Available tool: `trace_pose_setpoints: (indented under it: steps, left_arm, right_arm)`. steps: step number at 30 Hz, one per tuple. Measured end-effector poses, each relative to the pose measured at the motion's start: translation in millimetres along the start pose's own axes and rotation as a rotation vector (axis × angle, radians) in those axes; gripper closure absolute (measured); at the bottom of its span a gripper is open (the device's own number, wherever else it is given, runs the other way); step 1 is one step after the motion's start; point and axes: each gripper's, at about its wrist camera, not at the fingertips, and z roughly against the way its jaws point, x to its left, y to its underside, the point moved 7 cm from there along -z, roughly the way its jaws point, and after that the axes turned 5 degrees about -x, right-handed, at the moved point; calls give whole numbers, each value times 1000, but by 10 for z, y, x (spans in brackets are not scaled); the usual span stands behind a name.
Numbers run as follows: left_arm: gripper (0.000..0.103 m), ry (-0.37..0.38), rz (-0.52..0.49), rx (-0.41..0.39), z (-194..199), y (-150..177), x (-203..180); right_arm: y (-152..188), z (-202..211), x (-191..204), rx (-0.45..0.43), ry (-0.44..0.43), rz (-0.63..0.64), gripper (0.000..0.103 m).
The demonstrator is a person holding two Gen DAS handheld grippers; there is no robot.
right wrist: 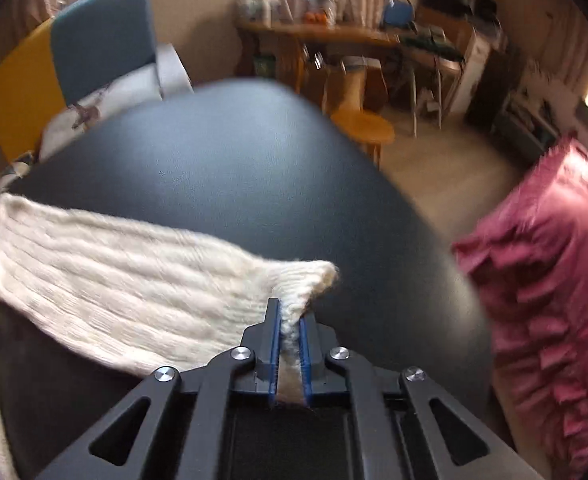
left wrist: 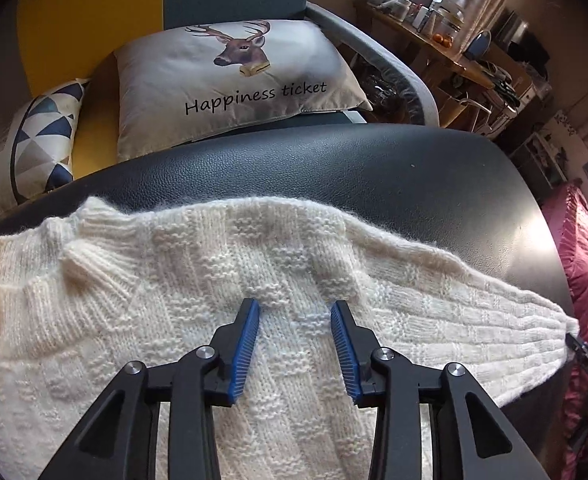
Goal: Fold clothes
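A cream knitted sweater (left wrist: 197, 280) lies spread on a black leather surface (left wrist: 334, 168), its ribbed collar (left wrist: 89, 256) at the left and one sleeve (left wrist: 474, 312) reaching to the right. My left gripper (left wrist: 296, 308) hovers over the shoulder area, its blue pads apart with nothing pinched between them. In the right wrist view the same sleeve (right wrist: 125, 280) stretches from the left toward the cuff (right wrist: 310, 280). My right gripper (right wrist: 289, 320) is shut on that cuff, and the knit bunches between the blue pads.
Behind the black surface (right wrist: 253, 184) stands a sofa with a deer-print cushion (left wrist: 233, 80) and a triangle-patterned cushion (left wrist: 45, 136). A pink ruffled cushion (right wrist: 554, 280) lies at the right. Farther back are a round wooden stool (right wrist: 362, 128) and a cluttered wooden desk (right wrist: 334, 32).
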Motion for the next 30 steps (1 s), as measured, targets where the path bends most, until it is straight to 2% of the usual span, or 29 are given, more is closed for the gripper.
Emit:
trace_pose_setpoints:
  steps: [1,3,8,10,12,14,15,18,20,23,25,28,30]
  left_arm:
    - [64,-5,-3,0,0,1,-5]
    - [64,-13,-4,-6,6,3,-12]
    - [51,-78,-121,-31,-37,61,-160]
    - [48,-98,-151,-34,-59,70,-202]
    - [47,-104,-164,-35,-66,60,-217]
    - [47,-93,-148,-33,-69,35,-204]
    - [47,-86,-136,-31,-71,22,-194]
    - [47,-74,-113,-29,-72,1,-177]
    - [47,-76,-109,-29,-72,4,-180]
    - [47,-94,-132,-28,-74,21,-206]
    - [47,-107,-159,-26,-68,34,-222]
    - [48,-30,-135,-42,69,56,-256]
    - [48,40,-126,-57,214,116,-320]
  right_arm:
    - [-101,103,-36,-34,13,2,98]
    - [-142,149,-150,-43,93,18,100]
    - [186,-179,-374,74,110,-65,100]
    - [228,-92,-335,47,72,-102,100]
    - [147,64,-173,-1,21,-81,97]
    - [42,171,165,-25,-108,-56,97]
    - [3,199,362,-21,-164,-27,93]
    - [-43,145,953,2,-257,90,87]
    - [16,-6,1148,41,-225,163,87]
    - [180,-302,1154,124,-100,249,87]
    - [183,-384,1051,127,-67,243,87]
    - [155,-431,900,138,-2,236,87]
    - [139,-452,889,145,4,246,87]
